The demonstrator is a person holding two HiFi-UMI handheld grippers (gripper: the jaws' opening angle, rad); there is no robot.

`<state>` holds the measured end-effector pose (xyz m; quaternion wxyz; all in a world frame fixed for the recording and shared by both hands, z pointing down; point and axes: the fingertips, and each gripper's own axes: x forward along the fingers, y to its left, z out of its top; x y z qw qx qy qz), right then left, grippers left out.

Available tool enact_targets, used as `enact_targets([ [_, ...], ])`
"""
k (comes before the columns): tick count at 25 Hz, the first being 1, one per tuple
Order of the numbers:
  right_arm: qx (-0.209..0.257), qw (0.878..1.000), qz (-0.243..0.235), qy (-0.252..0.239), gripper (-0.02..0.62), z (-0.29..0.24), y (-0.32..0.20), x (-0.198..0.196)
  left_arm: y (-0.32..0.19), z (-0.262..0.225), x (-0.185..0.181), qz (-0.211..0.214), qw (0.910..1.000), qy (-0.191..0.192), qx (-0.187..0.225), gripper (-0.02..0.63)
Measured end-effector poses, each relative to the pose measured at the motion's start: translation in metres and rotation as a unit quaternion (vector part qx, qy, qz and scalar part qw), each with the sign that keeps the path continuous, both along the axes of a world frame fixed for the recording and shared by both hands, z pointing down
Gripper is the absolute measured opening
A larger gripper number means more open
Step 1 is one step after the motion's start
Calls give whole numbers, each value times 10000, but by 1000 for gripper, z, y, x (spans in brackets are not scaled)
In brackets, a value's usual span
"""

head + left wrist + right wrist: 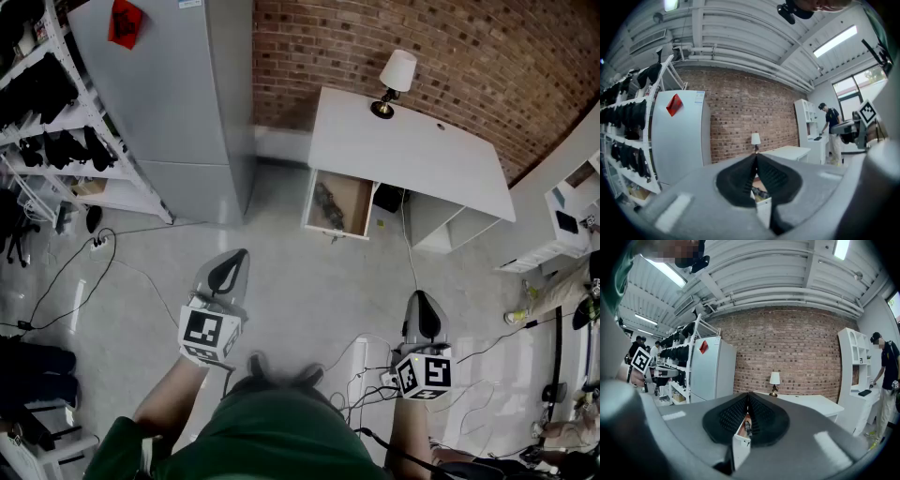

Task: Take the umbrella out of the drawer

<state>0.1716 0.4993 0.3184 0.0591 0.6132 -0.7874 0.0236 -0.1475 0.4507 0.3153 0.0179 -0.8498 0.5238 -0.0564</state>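
**Item 1: umbrella** [326, 204]. A dark, compact, folded shape is lying lengthwise in the open drawer [357, 202] of the white desk [412, 155], towards the drawer's left wall. A table lamp [394, 80] is standing on the desk top above it. The umbrella is also showing faintly in the right gripper view [746, 426].

**Handling, as judged:** it is probably weighing little. A stiff shaft is likely running under soft, slippery fabric, so a pinch across the firm middle of the bundle, or on the handle end, is looking safest. Which end is the handle cannot be told.

**Item 2: left gripper** [230, 267]. Its jaws are pressing together on nothing, and it is hovering over the floor, well apart from the drawer.

**Item 3: right gripper** [421, 305]. Its jaws are likewise meeting, empty, and it is pointing towards the desk from a distance.
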Motion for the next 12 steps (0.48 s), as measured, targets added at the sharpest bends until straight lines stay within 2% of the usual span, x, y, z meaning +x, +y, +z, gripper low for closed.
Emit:
enact_targets([
  [9,-5,10000,0,40,2,-1,-3,-3,-2,-1,-5,-18,10000,6,14,0],
  [12,87,9998,126,-82,2,-3,-9,-3,-6,-5,-14,-26,9999,-15,98,0],
])
